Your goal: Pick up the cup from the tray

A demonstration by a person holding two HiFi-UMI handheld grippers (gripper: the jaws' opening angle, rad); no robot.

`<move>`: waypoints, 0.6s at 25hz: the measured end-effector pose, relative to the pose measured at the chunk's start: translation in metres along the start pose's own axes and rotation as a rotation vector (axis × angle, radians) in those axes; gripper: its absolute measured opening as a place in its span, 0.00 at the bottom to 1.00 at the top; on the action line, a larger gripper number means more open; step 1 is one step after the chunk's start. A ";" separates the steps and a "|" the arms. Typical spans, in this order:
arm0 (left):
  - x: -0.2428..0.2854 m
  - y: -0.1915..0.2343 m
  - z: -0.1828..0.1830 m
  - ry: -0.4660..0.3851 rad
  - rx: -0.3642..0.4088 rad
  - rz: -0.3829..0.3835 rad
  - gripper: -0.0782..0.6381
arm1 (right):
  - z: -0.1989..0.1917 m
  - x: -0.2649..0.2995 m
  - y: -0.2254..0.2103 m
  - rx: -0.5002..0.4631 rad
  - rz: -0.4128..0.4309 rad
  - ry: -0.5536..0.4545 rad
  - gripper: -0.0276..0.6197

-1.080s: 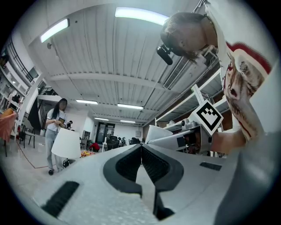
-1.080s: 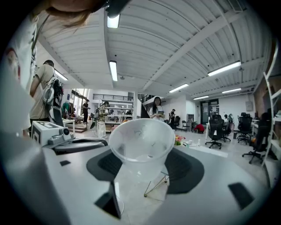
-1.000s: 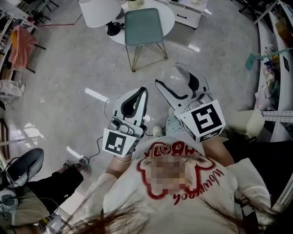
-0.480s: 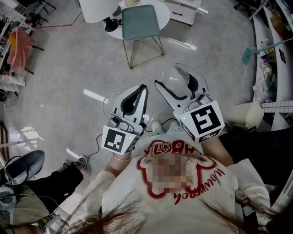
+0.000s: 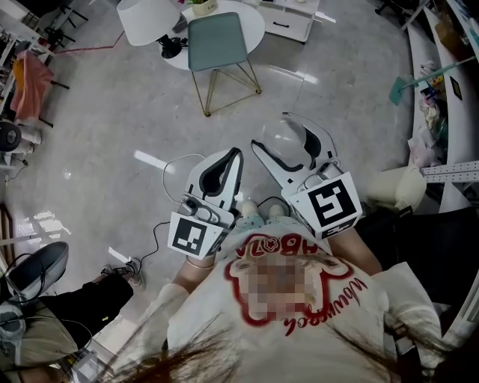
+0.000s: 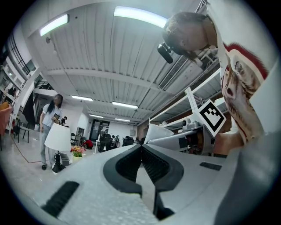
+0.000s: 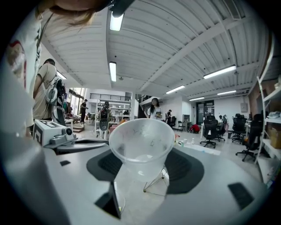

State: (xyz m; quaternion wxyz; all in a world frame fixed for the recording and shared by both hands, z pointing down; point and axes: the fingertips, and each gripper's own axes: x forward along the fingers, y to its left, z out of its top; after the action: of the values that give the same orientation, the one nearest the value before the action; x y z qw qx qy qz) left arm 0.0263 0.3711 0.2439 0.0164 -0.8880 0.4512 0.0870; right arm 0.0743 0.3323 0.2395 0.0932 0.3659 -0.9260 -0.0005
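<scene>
A clear plastic cup (image 5: 290, 142) sits between the two fingers of my right gripper (image 5: 274, 132), which is shut on it and held close to the person's chest above the floor. In the right gripper view the cup (image 7: 141, 145) stands mouth toward the camera, pinched at its sides by the dark pads (image 7: 186, 169). My left gripper (image 5: 236, 152) is just to the left of it, jaws closed together with nothing between them (image 6: 141, 150). No tray shows in any view.
A teal chair (image 5: 217, 41), a round white table (image 5: 253, 21) and a white lamp shade (image 5: 146, 19) stand ahead on the grey floor. A cable (image 5: 161, 232) runs past the left gripper. Shelving (image 5: 441, 90) lines the right side. A person (image 6: 49, 118) stands far off.
Both grippers have drifted slightly up in the head view while the chair and table slid toward the top left. The cup stays in the right gripper.
</scene>
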 end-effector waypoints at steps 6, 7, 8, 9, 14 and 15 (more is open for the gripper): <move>0.009 -0.006 0.005 -0.011 0.013 0.008 0.13 | 0.005 -0.011 -0.014 0.006 -0.032 -0.042 0.50; 0.010 -0.008 0.005 -0.012 0.016 0.008 0.13 | 0.006 -0.012 -0.015 0.005 -0.031 -0.043 0.50; 0.011 -0.010 0.005 -0.012 0.016 0.009 0.13 | 0.005 -0.014 -0.016 0.008 -0.029 -0.042 0.50; 0.011 -0.011 0.005 -0.011 0.012 0.010 0.13 | 0.005 -0.015 -0.017 0.015 -0.028 -0.042 0.50; 0.008 -0.012 0.004 -0.015 0.001 0.018 0.13 | 0.006 -0.013 -0.010 0.009 -0.001 -0.052 0.50; 0.007 -0.012 0.004 -0.015 0.002 0.019 0.13 | 0.006 -0.013 -0.009 0.012 0.001 -0.051 0.50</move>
State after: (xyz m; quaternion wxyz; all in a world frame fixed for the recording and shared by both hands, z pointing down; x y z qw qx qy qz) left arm 0.0394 0.3729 0.2378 0.0198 -0.8830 0.4596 0.0934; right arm 0.0885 0.3338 0.2304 0.0674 0.3658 -0.9283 -0.0041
